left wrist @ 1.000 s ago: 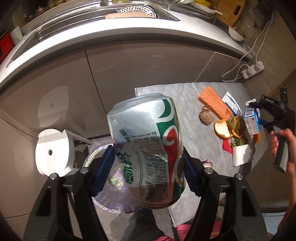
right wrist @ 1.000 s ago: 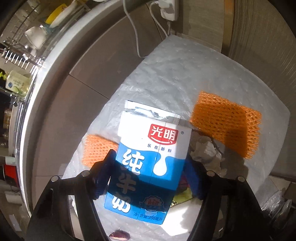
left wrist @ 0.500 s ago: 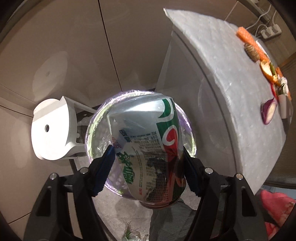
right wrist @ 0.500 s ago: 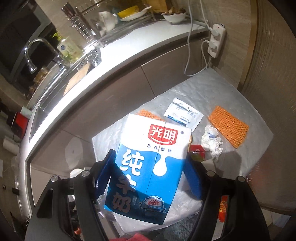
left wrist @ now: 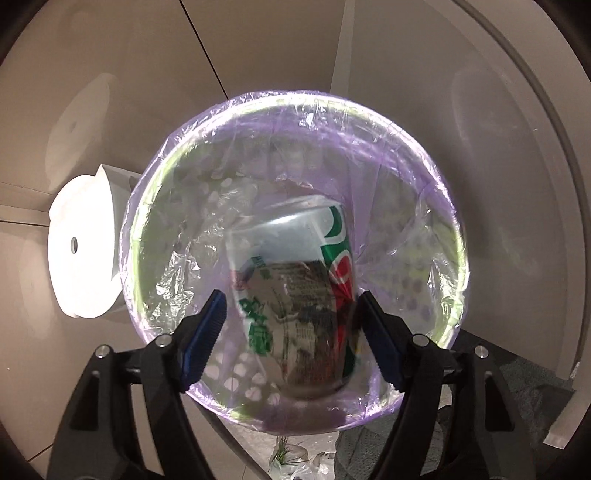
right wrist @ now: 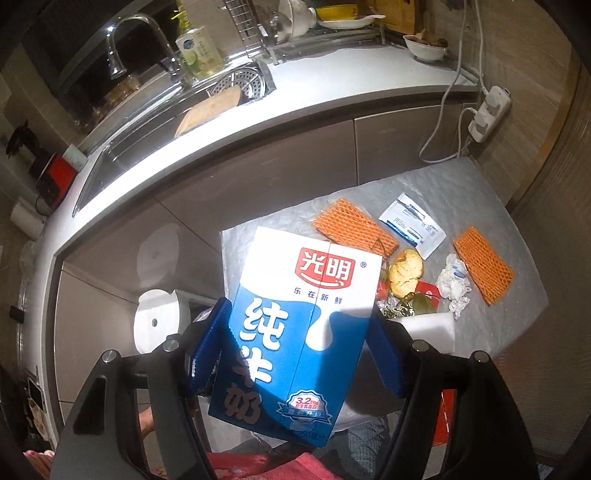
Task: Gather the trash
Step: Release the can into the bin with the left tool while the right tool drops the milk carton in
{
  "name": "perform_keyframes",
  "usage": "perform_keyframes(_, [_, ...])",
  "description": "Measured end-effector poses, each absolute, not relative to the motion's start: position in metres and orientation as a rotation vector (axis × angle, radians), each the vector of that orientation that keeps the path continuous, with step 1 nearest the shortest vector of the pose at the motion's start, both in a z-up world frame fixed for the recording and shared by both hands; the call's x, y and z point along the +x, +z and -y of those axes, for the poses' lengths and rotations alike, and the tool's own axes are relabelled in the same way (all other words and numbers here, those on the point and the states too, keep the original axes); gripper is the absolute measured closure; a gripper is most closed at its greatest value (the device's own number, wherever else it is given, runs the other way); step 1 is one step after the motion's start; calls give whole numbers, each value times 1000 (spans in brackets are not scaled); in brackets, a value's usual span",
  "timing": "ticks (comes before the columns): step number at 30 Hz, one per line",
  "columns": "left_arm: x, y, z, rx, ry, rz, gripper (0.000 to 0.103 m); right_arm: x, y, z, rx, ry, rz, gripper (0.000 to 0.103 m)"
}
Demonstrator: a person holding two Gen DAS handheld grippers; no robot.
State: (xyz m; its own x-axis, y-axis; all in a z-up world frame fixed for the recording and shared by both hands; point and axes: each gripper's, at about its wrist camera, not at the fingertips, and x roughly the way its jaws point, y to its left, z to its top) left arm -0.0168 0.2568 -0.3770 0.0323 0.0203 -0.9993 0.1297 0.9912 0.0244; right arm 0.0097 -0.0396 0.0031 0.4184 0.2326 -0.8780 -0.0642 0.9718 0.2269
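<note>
L gripper (left wrist: 290, 321) jaws just opened, can (left wrist: 295, 295) loose over bin (left wrist: 295, 110); R gripper (right wrist: 295, 343) clamps milk carton (right wrist: 295, 332)

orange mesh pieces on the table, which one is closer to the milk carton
The orange mesh piece just beyond the milk carton; the other orange mesh piece lies past the crumpled tissue.

Left gripper (left wrist: 290, 334) points straight down, its jaws just opened wider, pads clear of the blurred can (left wrist: 295, 295) between them; right gripper (right wrist: 297, 350) angles downward, clamped on a carton (right wrist: 295, 332)

Home kitchen, sink (right wrist: 236, 86), faucet (right wrist: 125, 40), dish rack (right wrist: 255, 26)
</note>
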Motion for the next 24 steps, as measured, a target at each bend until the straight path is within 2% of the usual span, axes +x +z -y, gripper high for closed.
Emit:
perform_keyframes(2, [-19,-375,-256,125,-90,-1534,28,10,5,33,149,204,-1119,32])
perform_keyframes(5, [-21,-365,-257,126,-90,-1504,16,10,4,27,140,231,-1116,32])
perform_keyframes(9, [-21,-349,-256,138,-96,-1489,16,11,-1,16,124,269,-1126,32])
perform_keyframes(15, [-34,-262,-263,79,-78,-1337,15,11,-28,-27,16,399,-1153,32])
perform_keyframes(19, [-48,-192,-279,60,-19,-1220,8,9,-71,-74,-33,539,-1213,32])
perform_keyframes(24, [-75,-137,-298,42,48,-1167,8,3,-130,-143,-134,706,-1279,32])
